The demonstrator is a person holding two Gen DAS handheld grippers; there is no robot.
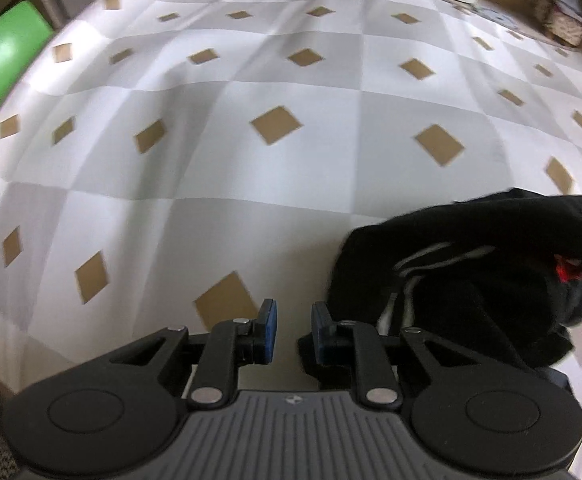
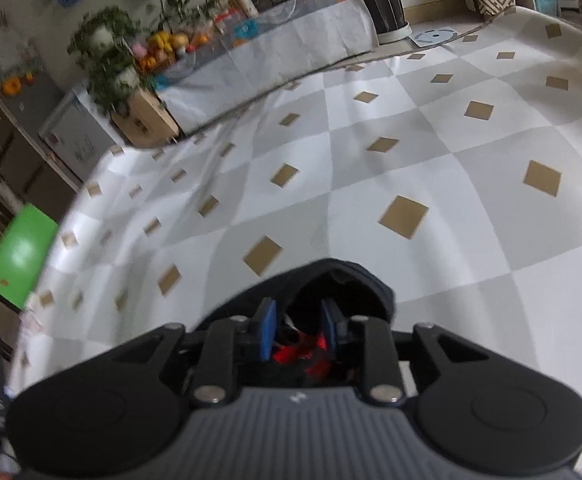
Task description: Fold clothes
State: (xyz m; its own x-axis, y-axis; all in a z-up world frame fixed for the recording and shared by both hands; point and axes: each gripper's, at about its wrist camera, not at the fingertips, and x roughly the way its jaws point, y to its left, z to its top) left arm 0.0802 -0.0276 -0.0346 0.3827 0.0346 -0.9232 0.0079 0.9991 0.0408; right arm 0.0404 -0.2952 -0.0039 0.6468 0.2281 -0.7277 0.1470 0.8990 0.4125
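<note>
A crumpled black garment with white stripes and a red patch lies on the checked tablecloth, at the near right in the left wrist view. My left gripper is open and empty, just left of the garment's edge. In the right wrist view the same black garment bunches around my right gripper. Its blue pads stand a little apart with black and red cloth between them. Whether they pinch the cloth is unclear.
The tablecloth has grey and white squares with tan diamonds. A green stool stands off the table's left side, also in the right wrist view. A cluttered side table with plants and fruit stands beyond the far edge.
</note>
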